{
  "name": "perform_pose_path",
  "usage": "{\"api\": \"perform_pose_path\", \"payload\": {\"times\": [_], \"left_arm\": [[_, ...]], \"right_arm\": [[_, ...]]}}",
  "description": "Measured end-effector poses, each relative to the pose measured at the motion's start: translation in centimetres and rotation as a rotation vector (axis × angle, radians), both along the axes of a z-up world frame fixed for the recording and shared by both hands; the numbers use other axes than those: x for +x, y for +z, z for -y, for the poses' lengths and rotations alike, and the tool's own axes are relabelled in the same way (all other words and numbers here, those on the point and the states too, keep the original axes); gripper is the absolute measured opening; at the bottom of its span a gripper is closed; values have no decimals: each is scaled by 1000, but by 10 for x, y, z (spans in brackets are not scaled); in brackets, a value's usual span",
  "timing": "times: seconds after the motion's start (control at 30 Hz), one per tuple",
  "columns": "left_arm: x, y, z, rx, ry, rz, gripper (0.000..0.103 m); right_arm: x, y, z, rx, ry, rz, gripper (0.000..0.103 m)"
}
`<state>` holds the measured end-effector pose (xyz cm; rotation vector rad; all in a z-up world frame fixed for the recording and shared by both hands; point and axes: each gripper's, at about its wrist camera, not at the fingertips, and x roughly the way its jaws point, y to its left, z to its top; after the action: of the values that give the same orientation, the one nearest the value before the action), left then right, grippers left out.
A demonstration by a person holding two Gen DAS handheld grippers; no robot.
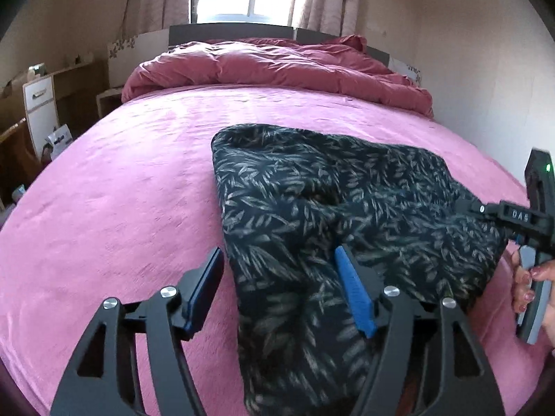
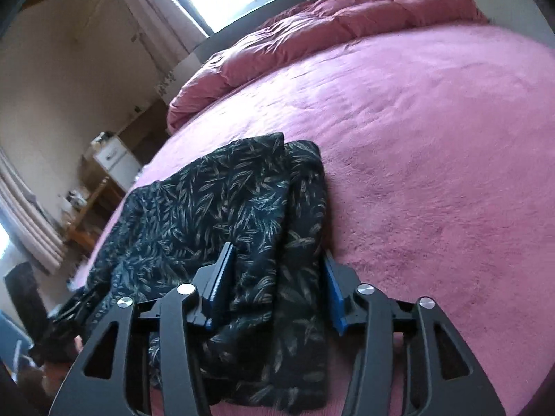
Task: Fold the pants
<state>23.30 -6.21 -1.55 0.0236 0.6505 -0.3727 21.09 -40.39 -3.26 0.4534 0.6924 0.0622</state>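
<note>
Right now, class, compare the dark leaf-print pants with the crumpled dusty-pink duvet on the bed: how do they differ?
The dark leaf-print pants are black with pale leaves; the crumpled dusty-pink duvet is plain. The pants lie at the near end of the bed, between both grippers' open fingers; the duvet sits at the far end, below the window. The pants lie folded fairly flat; the duvet is puffy and heaped. Both rest on the pink bedcover.

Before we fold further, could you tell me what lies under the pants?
The pants lie on the pink bedspread. Whatever sits beneath their folded layers is covered and cannot be seen.
</note>
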Motion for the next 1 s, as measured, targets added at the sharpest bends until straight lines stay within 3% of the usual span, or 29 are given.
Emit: {"api": "perform_pose_path", "payload": {"times": [0.17, 0.27, 0.57, 0.7, 0.8, 0.83, 0.9, 1.0], "left_arm": [[-21, 4, -6, -4, 38, -11, 78], [-32, 0, -7, -19, 46, -26, 78], [-42, -5, -2, 67, 75, 15, 80], [-60, 2, -7, 79, 149, 60, 101], [-77, 6, -12, 62, 166, 70, 101], [-80, 5, -12, 78, 173, 71, 101], [-91, 4, -6, 133, 176, 68, 101], [-108, 6, 0, 180, 190, 85, 101]], "right_arm": [[-35, 22, -23, -93, -79, -22, 55], [-54, 27, -29, -137, -115, -48, 56], [-53, 7, -6, -203, -266, -111, 56], [-67, 21, -21, -289, -259, -59, 57], [-83, 31, -35, -326, -284, -40, 64], [-91, 34, -40, -323, -288, -32, 73], [-104, 38, -53, -288, -242, -14, 79], [-120, 40, -77, -327, -216, 7, 87]]}}
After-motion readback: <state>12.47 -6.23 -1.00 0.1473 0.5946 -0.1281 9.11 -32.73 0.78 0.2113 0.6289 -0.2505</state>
